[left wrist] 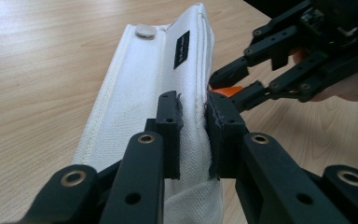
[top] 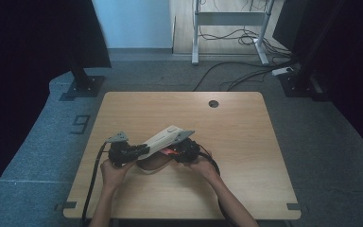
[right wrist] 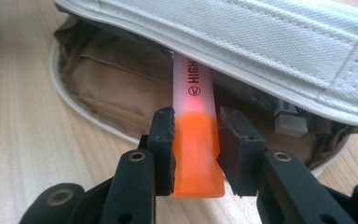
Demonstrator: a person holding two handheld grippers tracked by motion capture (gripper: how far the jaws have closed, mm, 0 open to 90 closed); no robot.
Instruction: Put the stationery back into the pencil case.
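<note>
Highlighter [right wrist: 193,140] – stiff, light, smooth plastic – sits half inside the soft white pencil case [left wrist: 168,74] on the worktop [top: 246,142]. Right tool [right wrist: 196,140] clamps its orange end; left tool [left wrist: 193,135] pinches the case's flap – grip the marker mid-body.

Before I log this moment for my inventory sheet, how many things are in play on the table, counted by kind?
Pencil cases: 1, the white pencil case, lid held up
Highlighters: 1, the orange highlighter, at the case's opening
Erasers: 1, the white eraser inside the case
Grippers: 2, left gripper and right gripper
Total: 5
</note>
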